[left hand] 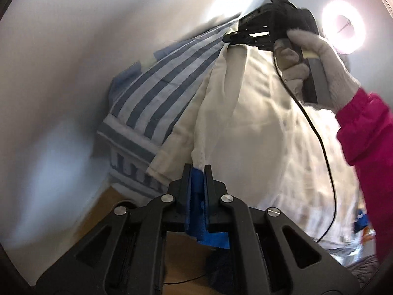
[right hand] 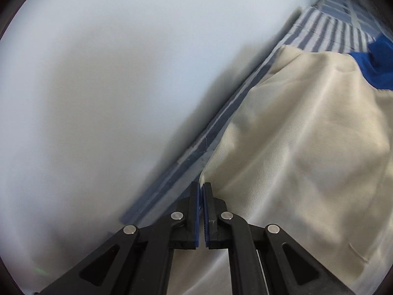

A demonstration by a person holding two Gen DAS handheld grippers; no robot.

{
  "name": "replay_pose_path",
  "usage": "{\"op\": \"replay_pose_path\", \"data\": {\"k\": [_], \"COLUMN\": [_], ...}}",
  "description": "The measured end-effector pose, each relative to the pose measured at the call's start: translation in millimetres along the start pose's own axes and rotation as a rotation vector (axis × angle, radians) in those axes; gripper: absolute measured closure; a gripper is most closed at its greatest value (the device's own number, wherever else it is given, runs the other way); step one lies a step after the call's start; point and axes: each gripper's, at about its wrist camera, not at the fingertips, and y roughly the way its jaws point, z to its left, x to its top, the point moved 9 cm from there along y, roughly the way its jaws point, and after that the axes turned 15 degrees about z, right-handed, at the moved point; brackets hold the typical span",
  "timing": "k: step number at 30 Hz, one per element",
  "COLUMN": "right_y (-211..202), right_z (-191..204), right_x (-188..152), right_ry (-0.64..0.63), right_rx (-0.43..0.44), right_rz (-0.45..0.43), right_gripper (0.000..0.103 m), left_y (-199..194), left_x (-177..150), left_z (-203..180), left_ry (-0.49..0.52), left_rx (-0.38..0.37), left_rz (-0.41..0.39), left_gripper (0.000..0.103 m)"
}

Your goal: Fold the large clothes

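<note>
- The left gripper (left hand: 197, 169) is clamping a bunched edge of the cream garment (left hand: 258, 123), its blue-padded fingers (left hand: 208, 172) pressed together on the cloth.
- The right gripper (left hand: 229, 37), seen from the left wrist view, is pinching the far end of the same cream garment, fingers closed on the fabric; a gloved hand (left hand: 316, 68) in a pink sleeve (left hand: 368, 132) is gripping its handle, and a black cable (left hand: 319, 135) is trailing down from it.
- In the right wrist view the right gripper (right hand: 201, 188) is showing its fingers (right hand: 194, 196) together, with the cream garment's (right hand: 307, 147) corner meeting the tips.
- The garment is hanging stretched between the two grippers, its long axis running from the left gripper up toward the right one, with a twisted fold along that line.
- It is lying over a blue-and-white striped bed cover (left hand: 157, 93), whose edge (right hand: 196, 147) is running diagonally just beside the garment's border.
- Past that edge a pale wall (right hand: 110, 86) is rising close by, leaving little room on that side.
- A ring light (left hand: 343, 29) is glowing behind the gloved hand.
- Brown flooring (left hand: 103, 211) is showing below the cover's near corner.
- A bright blue cloth (right hand: 375, 64) is sitting at the garment's far end; what it is, I cannot tell.
</note>
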Motion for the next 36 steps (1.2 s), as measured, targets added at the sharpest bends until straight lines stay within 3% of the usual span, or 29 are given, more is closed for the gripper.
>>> {"op": "replay_pose_path", "data": {"k": [3,6,8,10,13,17,20,25,32,36], "right_y": [-22.0,-64.0,-85.2,-105.0,-104.9,-89.9,-79.2,-58.9,-37.1,-39.2], "right_z": [-6.4,-31.8,-56.9,-89.8,-118.4,-124.1,-103.3,-78.2,-76.5,-79.5], "right_x": [-12.1,-40.1,-60.0,-83.0,-110.3,-143.3,-167.6,-180.8,-190.4,-202.9], "right_ry": [0.012,-0.004,0.019,0.075,0.154,0.179,0.164,0.144,0.154,0.166], "right_rx": [0.104,0.087,0.025,-0.020,0.010,0.059,0.108,0.133,0.169,0.217], "right_rz": [-0.032,-0.104,-0.140,-0.164,-0.127,-0.074,-0.064,-0.056,-0.038,-0.018], "right_gripper": [0.070,0.070,0.070,0.063,0.058,0.058,0.058,0.058,0.058,0.058], "left_y": [-14.9,-40.6,-58.3,-67.9,-68.5,-57.8,-45.3,-20.8,20.3,41.8], "left_x": [-1.0,-0.6,0.6,7.4,32.8,80.4,103.7,112.6,127.2,138.3], "left_z": [-5.9,-3.6,-9.8,-19.8,-35.6,-58.2,-69.0,-67.9,-67.4,-59.1], "left_ry": [0.038,0.051,0.064,0.090,0.111,0.155,0.206,0.319,0.403,0.388], "left_rx": [0.044,0.070,0.042,0.006,-0.049,-0.084,-0.017,0.140,0.169,0.192], "left_rz": [-0.049,-0.123,-0.165,-0.179,-0.150,-0.117,-0.095,-0.103,-0.017,0.036], "left_gripper": [0.093,0.093,0.093,0.093,0.093,0.093,0.093,0.096,0.096,0.096]}}
